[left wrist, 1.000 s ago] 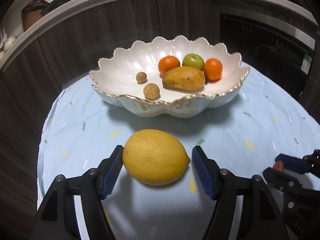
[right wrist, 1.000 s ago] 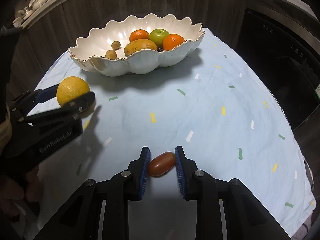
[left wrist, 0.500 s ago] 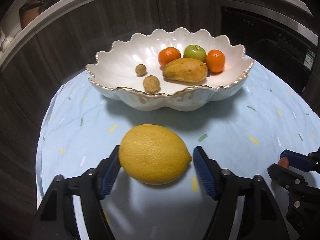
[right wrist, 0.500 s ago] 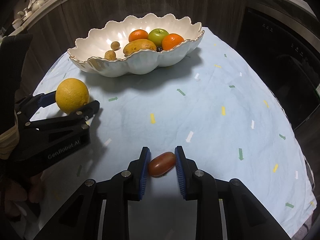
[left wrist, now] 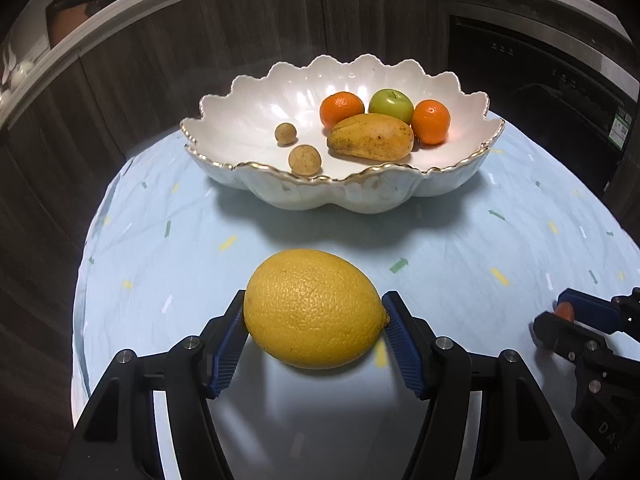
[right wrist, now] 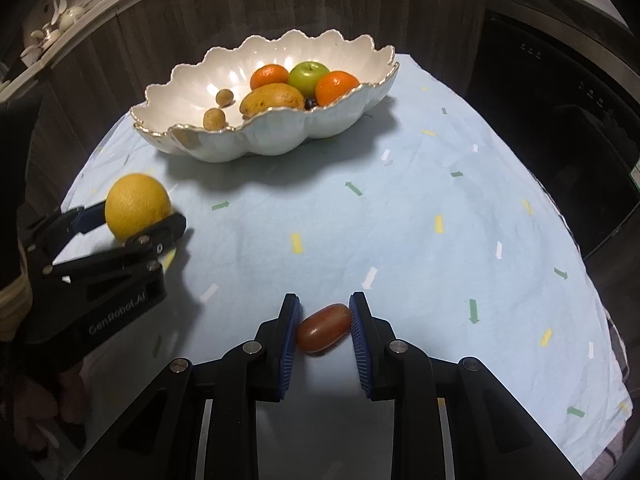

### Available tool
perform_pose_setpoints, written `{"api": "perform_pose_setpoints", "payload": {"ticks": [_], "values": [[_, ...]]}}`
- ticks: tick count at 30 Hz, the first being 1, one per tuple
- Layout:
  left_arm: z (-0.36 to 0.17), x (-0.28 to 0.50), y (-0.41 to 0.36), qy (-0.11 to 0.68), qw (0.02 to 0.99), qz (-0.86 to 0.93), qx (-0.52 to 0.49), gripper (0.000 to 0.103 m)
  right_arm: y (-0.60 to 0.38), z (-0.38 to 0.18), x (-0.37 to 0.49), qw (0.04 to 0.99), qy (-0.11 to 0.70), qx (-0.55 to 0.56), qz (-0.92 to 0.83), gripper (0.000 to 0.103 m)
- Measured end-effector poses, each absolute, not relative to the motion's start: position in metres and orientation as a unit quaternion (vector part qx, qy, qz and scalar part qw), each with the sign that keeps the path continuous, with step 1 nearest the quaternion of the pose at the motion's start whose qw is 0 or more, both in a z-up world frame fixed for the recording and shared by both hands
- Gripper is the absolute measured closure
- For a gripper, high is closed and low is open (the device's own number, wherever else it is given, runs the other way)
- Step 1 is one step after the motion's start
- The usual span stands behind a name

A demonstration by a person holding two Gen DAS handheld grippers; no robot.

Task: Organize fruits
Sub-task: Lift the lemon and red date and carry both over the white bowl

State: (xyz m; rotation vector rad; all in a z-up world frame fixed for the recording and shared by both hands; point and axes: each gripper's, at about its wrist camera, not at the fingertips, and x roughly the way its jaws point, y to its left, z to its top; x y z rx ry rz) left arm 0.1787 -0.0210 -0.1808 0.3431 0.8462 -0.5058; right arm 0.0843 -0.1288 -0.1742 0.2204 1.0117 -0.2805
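My left gripper (left wrist: 314, 320) is shut on a large yellow lemon (left wrist: 314, 308) and holds it above the blue cloth, in front of the white scalloped bowl (left wrist: 360, 196). The lemon (right wrist: 136, 206) and left gripper (right wrist: 132, 228) also show in the right wrist view. My right gripper (right wrist: 325, 326) is shut on a small red oval fruit (right wrist: 323, 327) just over the cloth. In the left wrist view the right gripper (left wrist: 560, 316) shows at the right edge. The bowl (right wrist: 280, 140) holds two oranges, a green apple, a mango and two small brown fruits.
A round table with a light blue patterned cloth (right wrist: 440, 200) carries everything. Dark wood cabinets (left wrist: 200, 40) curve behind it, and a dark appliance (right wrist: 560, 100) stands at the right. The person's hand (right wrist: 24, 400) shows at the lower left.
My left gripper has closed on the lemon and lifted it off the cloth, nearer the bowl. My right gripper has stayed shut on the red fruit in place.
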Motion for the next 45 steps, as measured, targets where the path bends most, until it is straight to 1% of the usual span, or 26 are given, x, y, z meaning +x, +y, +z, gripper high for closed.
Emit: {"api": "perform_pose_setpoints", "payload": {"ticks": [10,21,26,35,45], "values": [[-0.163,0.163,-0.011,0.410,0.873,-0.221,0.143,0.038,-0.130,-0.147,0.081,0.881,0.446,0.097,-0.122,0.076],[-0.130,0.156,-0.005,0.388,0.889,-0.207,0.127,0.038,-0.128,-0.107,0.081,0.913,0.385,0.080,-0.108,0.076],[-0.118,0.156,-0.005,0.380,0.894,-0.203,0.123,0.038,-0.132,-0.097,0.085,0.918,0.374,0.080,-0.106,0.076],[-0.095,0.162,-0.009,0.367,0.902,-0.197,0.115,0.038,-0.143,-0.079,0.100,0.928,0.350,0.077,-0.104,0.076],[-0.069,0.182,-0.032,0.346,0.911,-0.200,0.104,0.038,-0.172,-0.055,0.133,0.937,0.327,0.067,-0.102,0.076]]}}
